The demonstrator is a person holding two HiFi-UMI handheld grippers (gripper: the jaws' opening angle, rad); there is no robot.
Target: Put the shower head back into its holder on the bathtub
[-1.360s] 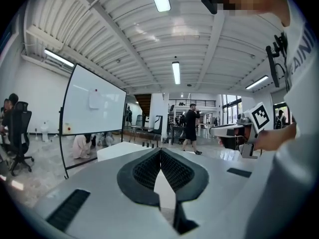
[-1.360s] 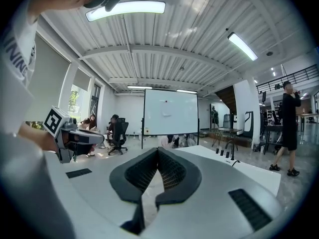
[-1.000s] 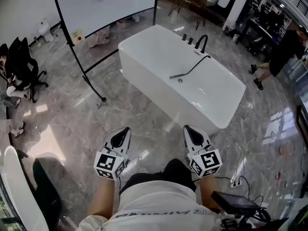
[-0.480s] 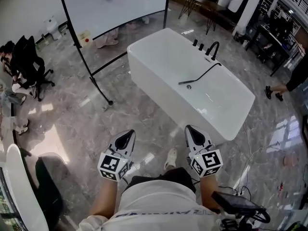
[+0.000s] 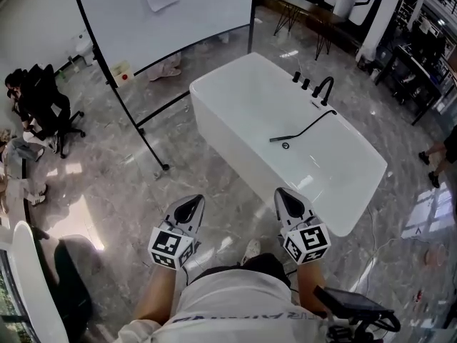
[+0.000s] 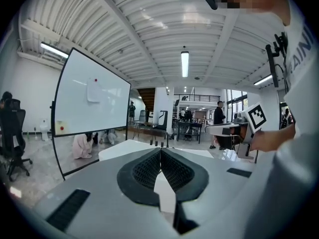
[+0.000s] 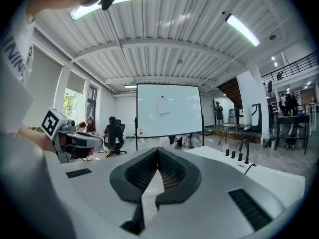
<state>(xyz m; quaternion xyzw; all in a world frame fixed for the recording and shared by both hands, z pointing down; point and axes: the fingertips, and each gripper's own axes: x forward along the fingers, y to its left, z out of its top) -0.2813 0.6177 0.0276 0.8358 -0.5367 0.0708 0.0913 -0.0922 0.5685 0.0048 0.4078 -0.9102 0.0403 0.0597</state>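
Shower head (image 5: 275, 139) lying loose inside bathtub (image 5: 221, 138), awaiting pickup. Left gripper (image 5: 190, 206) and right gripper (image 5: 288, 199) closed, empty, short of bathtub, likely poised for reach.

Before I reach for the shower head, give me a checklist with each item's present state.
1. Shower head located: ok; it lies inside the bathtub, hose attached.
2. Left gripper empty: ok; jaws together, nothing between.
3. Right gripper empty: ok; jaws together, nothing between.
4. Jaws open for a grasp: not ok; both shut.
5. Shower head within reach: probably not ok; both grippers are short of the tub's near wall.
6. Holder identified: cannot tell; the black fittings by the faucet are too small.
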